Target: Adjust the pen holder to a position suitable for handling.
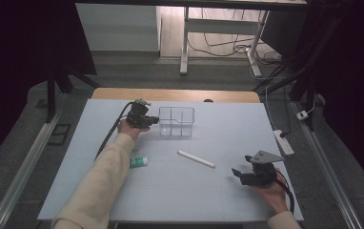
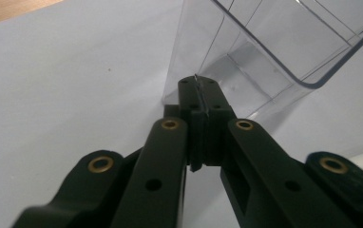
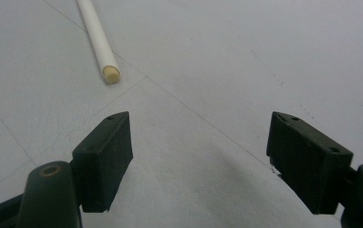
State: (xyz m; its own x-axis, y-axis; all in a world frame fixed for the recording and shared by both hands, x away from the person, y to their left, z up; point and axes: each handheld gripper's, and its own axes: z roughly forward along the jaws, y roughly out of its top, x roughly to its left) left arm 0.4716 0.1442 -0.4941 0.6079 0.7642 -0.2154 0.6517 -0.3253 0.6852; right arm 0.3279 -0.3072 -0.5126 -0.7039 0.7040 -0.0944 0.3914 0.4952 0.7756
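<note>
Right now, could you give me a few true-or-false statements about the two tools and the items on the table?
1. The left tool is closed on the wall of the clear container. True.
2. The right tool grips the white stick. False: its jaws stand open over bare table, with the stick apart from them.
3. The clear container has dividers inside. True.
4. The small green-and-white tube lies inside the container. False: it lies on the table beside the left sleeve.
</note>
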